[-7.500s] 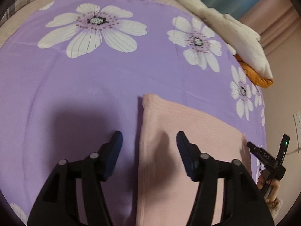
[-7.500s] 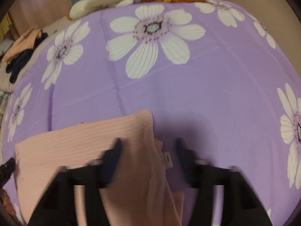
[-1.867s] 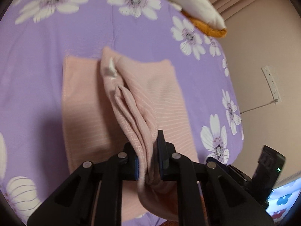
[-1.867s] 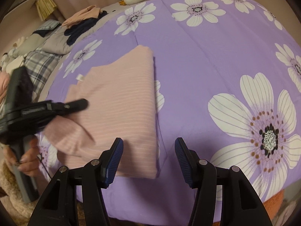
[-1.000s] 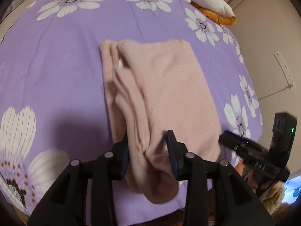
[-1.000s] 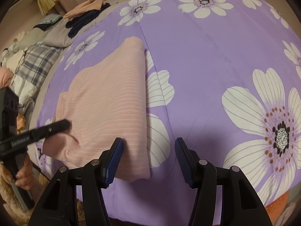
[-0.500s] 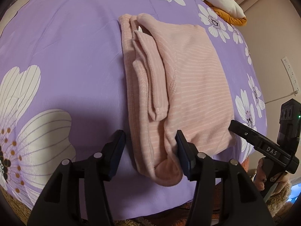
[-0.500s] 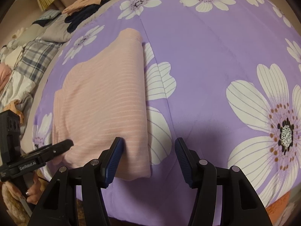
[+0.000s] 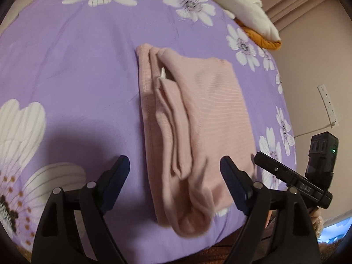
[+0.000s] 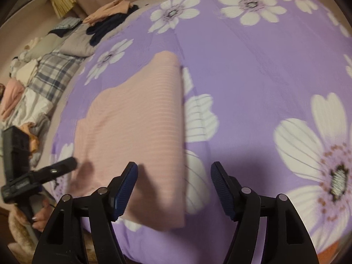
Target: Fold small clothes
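A pink striped garment (image 9: 198, 118) lies folded on the purple flowered bedspread (image 9: 66, 70), its near end bunched at the bed's front edge. It also shows in the right wrist view (image 10: 136, 132) as a flat folded rectangle. My left gripper (image 9: 173, 173) is open and empty, its jaws either side of the garment's near end, just above it. My right gripper (image 10: 173, 180) is open and empty above the garment's near right corner. The right gripper shows in the left wrist view (image 9: 292, 182); the left one shows in the right wrist view (image 10: 41, 176).
A white and orange pile of cloth (image 9: 248, 13) lies at the bed's far end. Several other clothes and a plaid blanket (image 10: 52, 74) lie left of the bedspread. A wall with a power strip (image 9: 327, 103) stands at the right.
My left gripper let go of the garment's folded layer and opened wide, then drew back toward the bed edge. The garment now lies folded. My right gripper stayed open.
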The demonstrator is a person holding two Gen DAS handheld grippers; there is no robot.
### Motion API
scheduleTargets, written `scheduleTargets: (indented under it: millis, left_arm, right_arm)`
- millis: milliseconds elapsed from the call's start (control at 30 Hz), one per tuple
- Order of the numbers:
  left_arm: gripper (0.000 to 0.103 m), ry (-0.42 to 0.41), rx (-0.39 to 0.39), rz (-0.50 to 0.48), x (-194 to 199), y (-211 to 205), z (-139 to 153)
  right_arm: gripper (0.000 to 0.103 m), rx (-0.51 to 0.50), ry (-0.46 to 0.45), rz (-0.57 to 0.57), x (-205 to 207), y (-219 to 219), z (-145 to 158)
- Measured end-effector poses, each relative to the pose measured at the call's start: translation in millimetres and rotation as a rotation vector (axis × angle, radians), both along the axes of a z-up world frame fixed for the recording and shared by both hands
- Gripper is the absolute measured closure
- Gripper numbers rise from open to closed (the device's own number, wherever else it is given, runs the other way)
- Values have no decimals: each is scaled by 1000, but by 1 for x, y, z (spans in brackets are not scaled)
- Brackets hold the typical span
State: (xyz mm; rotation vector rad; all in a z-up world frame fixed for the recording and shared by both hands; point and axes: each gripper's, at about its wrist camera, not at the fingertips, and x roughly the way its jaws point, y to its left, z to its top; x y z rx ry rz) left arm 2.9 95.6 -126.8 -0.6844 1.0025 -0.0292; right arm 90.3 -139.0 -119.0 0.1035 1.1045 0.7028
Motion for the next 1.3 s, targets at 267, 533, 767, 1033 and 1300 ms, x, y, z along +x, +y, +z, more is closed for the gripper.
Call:
scheduleTargets:
  millis: [267,533,767,1033,1300]
  left_arm:
    - [20,-1,-64,-46,20,-5,-16]
    - [57,-1,-91,-45,35,-10,-19]
    - [69,-58,5,-52,26,-26,11]
    - [69,-175,50,-86,26,-42,57]
    - [69,-247,83,-123,55,-67,84]
  right_arm:
    - [34,5,55,74,6,35,-17]
    - [57,21,34,67,11,42,-17]
    - [71,-7,-86,87,-3,42,8]
    - [72,52,-189,69,-3,22,46]
    - [71,63,-272,22,12,1,71]
